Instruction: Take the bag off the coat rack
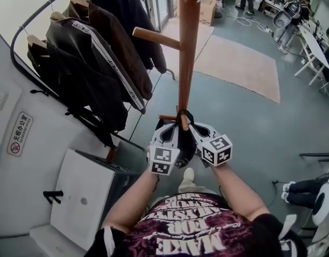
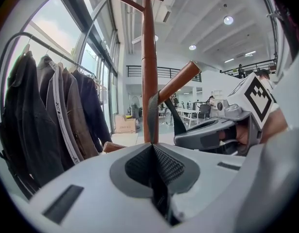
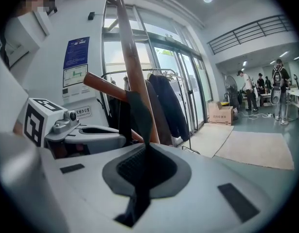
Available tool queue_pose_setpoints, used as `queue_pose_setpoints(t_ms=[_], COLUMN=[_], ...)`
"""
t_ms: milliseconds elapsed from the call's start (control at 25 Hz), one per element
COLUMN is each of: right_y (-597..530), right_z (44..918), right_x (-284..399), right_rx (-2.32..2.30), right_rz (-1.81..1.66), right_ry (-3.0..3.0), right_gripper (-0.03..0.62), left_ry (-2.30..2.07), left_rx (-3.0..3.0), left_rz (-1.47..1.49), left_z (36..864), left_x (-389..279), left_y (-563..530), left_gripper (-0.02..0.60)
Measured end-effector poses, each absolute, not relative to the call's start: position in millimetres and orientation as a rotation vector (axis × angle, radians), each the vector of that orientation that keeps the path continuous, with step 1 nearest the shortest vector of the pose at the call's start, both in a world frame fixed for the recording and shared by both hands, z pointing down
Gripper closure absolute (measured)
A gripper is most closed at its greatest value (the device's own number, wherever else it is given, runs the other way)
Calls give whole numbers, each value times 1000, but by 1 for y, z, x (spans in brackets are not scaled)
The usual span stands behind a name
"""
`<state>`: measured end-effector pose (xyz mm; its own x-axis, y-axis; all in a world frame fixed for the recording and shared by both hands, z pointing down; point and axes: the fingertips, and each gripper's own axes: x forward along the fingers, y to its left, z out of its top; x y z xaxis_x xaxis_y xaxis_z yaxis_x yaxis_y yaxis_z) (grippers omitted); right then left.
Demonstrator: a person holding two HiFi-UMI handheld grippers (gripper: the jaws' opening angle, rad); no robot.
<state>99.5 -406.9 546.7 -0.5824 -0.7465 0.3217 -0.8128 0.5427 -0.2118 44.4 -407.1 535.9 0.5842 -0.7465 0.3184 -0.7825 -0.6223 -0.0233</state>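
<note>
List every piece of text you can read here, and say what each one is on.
"无烟办公室": wall sign, beside a no-smoking symbol; the smaller line on it is too small to read.
"MAKE": the person's T-shirt, seen upside down; its other words are unclear.
Blue poster: print too small to read.
Cardboard box: print blurred.
White jacket stripe: lettering too small to read.

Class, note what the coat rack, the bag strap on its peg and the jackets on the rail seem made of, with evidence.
Coat rack: looks like wood, reddish-brown, smooth and slightly glossy; highlights run along the round pole.
Bag strap: probably woven fabric webbing, dark and matte; it lies flat and folds limply.
Jackets: dark brown with a faint sheen, perhaps leather or imitation; cannot tell which.
</note>
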Motion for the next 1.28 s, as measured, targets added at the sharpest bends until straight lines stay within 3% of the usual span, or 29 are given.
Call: queue_pose_setpoints(t_ms=[1280], right_y=[-302], right_z=[414], right_x=[89], right_rx=[1259], right_rz=[306], right_ry=[-2789], right_gripper=[585], left_ry=[-1272], left_rx=[2780], left_rz=[84], left_z=[401], left_x=[23], left_y=[-304], left_gripper=[572])
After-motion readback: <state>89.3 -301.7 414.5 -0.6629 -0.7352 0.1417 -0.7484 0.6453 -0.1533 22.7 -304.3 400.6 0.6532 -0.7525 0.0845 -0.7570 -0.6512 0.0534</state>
